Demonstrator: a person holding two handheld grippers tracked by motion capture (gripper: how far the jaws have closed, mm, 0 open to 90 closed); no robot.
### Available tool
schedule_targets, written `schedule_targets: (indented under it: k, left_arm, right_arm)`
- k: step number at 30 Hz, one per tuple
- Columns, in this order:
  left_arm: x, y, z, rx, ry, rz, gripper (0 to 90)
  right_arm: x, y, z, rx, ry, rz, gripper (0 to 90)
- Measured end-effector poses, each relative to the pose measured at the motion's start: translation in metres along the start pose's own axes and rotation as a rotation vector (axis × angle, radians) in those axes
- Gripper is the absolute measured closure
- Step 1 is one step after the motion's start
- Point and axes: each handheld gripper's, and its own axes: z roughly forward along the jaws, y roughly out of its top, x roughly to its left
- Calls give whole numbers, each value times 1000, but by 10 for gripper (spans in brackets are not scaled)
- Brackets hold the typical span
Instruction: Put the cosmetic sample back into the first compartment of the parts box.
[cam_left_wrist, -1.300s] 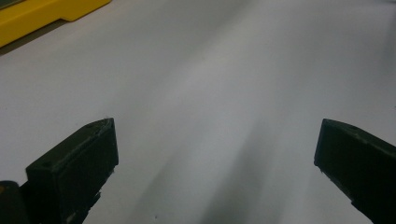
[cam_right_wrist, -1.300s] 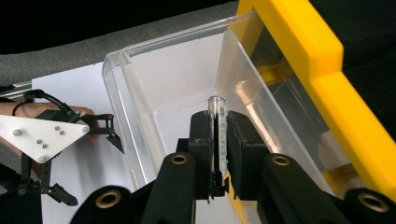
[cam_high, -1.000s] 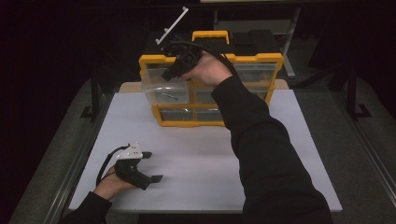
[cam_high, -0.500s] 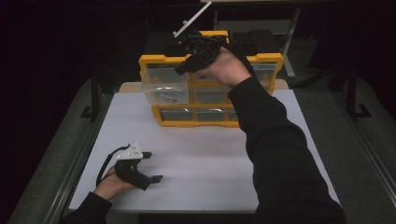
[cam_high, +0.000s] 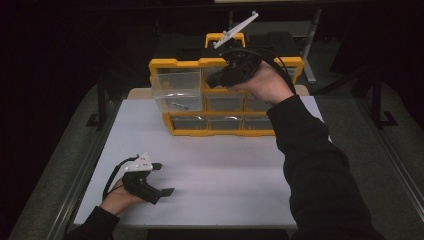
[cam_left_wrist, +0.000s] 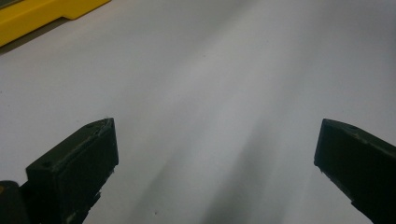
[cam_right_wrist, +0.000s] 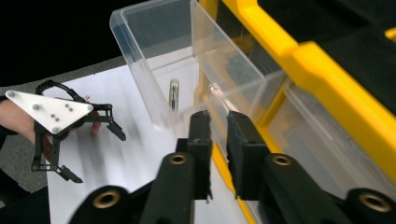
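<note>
A yellow drawer cabinet (cam_high: 225, 132) stands at the back of the white table (cam_high: 225, 175). Its top-left clear drawer (cam_high: 177, 87) is pulled out, and a small slim cylinder (cam_high: 178, 105) lies in it. My right gripper (cam_high: 212, 81) hovers in front of the top row, just right of that drawer. In the right gripper view the drawer (cam_right_wrist: 163, 56) and the cylinder (cam_right_wrist: 173, 93) lie beyond my right gripper (cam_right_wrist: 217, 128), whose jaws are almost together with nothing between them. My left gripper (cam_high: 164, 178) rests on the table at the front left, open and empty (cam_left_wrist: 215, 149).
The cabinet has more clear drawers (cam_high: 225, 122) that stay pushed in, and a yellow handle (cam_high: 225, 37) on top. A corner of the cabinet (cam_left_wrist: 42, 14) shows in the left gripper view. Bare white table (cam_high: 225, 200) lies between the cabinet and the front edge.
My right gripper has lifted away from the pulled-out drawer's front and moved right, up to the cabinet's top row. The left gripper has stayed put.
</note>
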Motion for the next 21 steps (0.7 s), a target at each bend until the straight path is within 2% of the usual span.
schedule_targets:
  k: [9, 15, 21]
  left_arm:
    - [0, 0, 0, 2, 1, -1, 0]
    - [0, 0, 0, -2, 4, -9, 0]
    - [1, 0, 0, -4, 2, -9, 0]
  right_arm:
    - [-4, -32, -1, -51, -32, 19, 583]
    - [-3, -53, 4, -69, -56, 39, 417]
    - [1, -74, 10, -87, -62, 52, 305]
